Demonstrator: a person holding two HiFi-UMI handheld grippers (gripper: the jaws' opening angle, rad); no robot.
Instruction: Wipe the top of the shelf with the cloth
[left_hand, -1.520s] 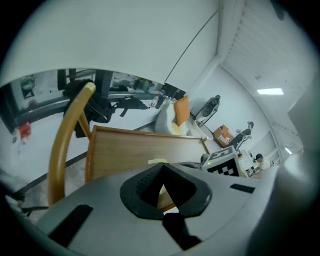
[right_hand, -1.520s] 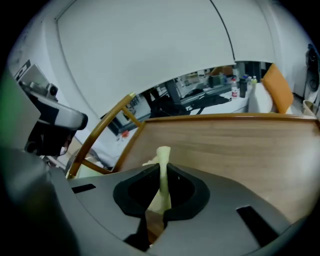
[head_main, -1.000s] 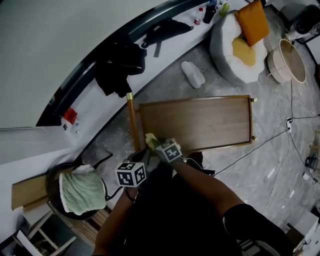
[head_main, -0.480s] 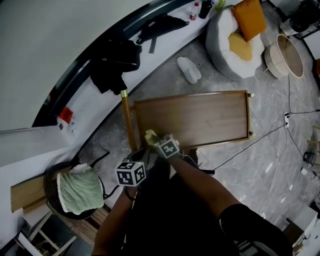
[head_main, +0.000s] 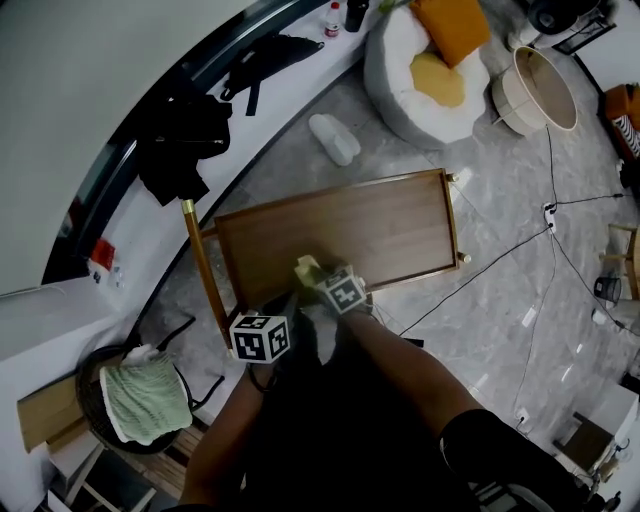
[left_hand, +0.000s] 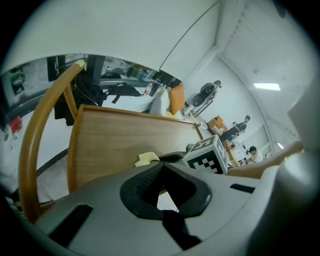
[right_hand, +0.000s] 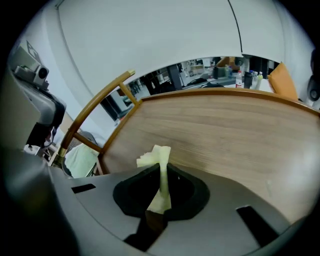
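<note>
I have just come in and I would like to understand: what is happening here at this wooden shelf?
A person holds a gripper in each hand over the near edge of the wooden shelf top. The right gripper has its claw shut on a small pale yellow cloth, which sticks out toward the wood. The left gripper sits close beside it, and its claw looks closed on nothing. Whether the cloth touches the shelf cannot be told.

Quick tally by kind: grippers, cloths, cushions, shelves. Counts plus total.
Grippers: 2 (left gripper, right gripper)
Cloths: 2 (yellow cloth, green cloth)
Cushions: 2 (orange cushion, yellow cushion)
Shelves: 1 (shelf)
Total: 7
</note>
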